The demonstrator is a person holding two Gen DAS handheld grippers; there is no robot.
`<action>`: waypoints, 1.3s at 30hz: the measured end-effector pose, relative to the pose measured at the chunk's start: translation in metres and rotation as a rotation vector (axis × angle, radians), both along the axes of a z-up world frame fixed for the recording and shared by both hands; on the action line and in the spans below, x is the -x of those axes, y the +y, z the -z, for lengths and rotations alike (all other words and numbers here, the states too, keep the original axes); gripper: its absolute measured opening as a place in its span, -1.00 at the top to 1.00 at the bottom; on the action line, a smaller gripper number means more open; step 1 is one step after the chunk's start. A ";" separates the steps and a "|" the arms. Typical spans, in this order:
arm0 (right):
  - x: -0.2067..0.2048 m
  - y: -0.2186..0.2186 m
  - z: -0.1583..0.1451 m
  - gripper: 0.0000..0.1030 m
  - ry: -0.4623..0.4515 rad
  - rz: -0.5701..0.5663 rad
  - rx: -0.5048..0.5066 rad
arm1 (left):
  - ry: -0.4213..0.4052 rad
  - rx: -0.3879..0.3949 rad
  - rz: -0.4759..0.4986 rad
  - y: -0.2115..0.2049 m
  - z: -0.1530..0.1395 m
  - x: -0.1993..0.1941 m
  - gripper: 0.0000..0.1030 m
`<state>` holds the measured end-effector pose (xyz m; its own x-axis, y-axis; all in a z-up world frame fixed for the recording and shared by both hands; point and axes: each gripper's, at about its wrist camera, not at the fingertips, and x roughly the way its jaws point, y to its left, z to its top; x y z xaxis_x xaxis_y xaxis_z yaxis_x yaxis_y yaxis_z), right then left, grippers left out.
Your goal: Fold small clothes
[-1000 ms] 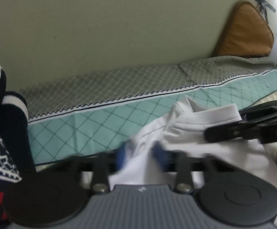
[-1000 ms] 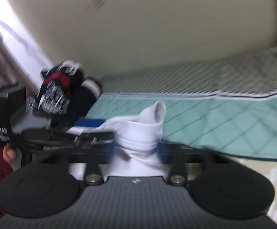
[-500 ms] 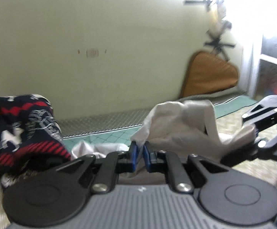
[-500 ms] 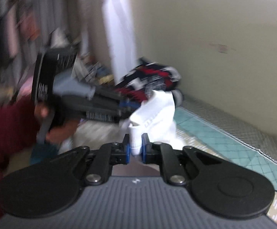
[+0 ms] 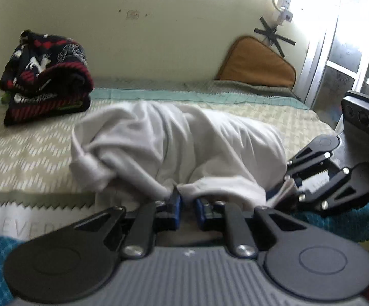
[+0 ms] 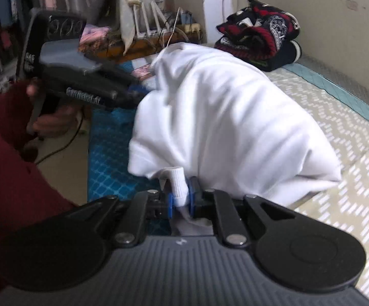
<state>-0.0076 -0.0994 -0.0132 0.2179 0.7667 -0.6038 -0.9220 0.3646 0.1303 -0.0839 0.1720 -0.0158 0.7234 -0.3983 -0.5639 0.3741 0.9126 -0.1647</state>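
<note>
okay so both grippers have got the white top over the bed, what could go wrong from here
1. The left gripper is opening with only a thin edge of the white top between its blue pads, so that corner may slip free early.
2. The right gripper pinches just a ribbed cuff, and the cloth billows in a bunched heap, so it may land creased on the bed cover.
3. The dark patterned sweater lies nearby; a spread sleeve might overlap it.

White band of bedspread [image 5: 18,216]: faint capitals "MEVE" are made out.
Left tool body [image 6: 82,94]: pale lettering is seen, unreadable.
</note>
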 end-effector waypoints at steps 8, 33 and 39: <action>0.022 -0.021 -0.019 0.37 -0.008 0.009 -0.060 | -0.196 0.069 0.007 0.032 -0.066 0.021 0.20; -0.029 0.036 0.013 0.39 -0.043 0.244 -0.037 | 0.048 -0.018 0.014 0.011 0.011 -0.032 0.88; -0.013 0.011 0.000 0.37 -0.020 0.257 -0.111 | 0.025 -0.057 0.010 0.010 -0.003 -0.023 0.73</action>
<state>0.0054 -0.0884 -0.0137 0.4249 0.7458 -0.5130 -0.8039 0.5714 0.1649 -0.0612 0.1817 -0.0132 0.7052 -0.3717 -0.6037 0.3793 0.9172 -0.1217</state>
